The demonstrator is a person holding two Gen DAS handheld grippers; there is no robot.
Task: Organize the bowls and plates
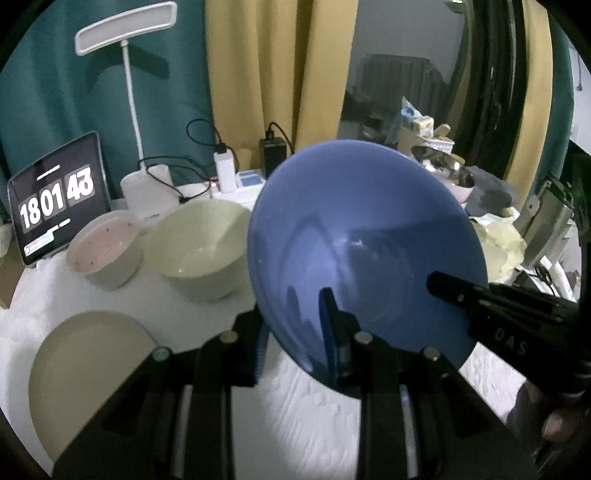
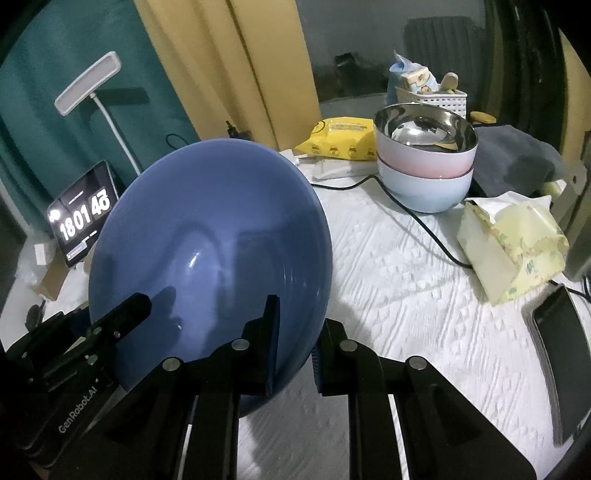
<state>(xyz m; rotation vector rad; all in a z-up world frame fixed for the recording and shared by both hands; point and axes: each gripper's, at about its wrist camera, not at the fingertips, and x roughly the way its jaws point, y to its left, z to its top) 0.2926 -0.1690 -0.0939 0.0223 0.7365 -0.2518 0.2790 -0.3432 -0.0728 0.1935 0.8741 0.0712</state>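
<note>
A large blue bowl [image 1: 362,236] is held tilted above the white tablecloth; it also shows in the right wrist view [image 2: 210,236]. My left gripper [image 1: 295,332] is shut on its rim, one finger inside and one outside. My right gripper [image 2: 295,332] is shut on the rim from the other side. The right gripper's finger [image 1: 480,295] shows in the left wrist view, and the left gripper's finger [image 2: 122,317] in the right wrist view. A green bowl [image 1: 199,243], a pink-lined bowl [image 1: 105,251] and a beige plate [image 1: 88,369] rest on the table.
A steel-lined pink bowl stacked on a pale blue bowl [image 2: 424,158] stands at the far right. A tablet clock [image 1: 59,199], a lamp [image 1: 125,33], chargers [image 1: 225,166], a cable [image 2: 417,218], a tissue pack [image 2: 513,240], a yellow wipes pack [image 2: 343,136] and a phone [image 2: 565,354] are around.
</note>
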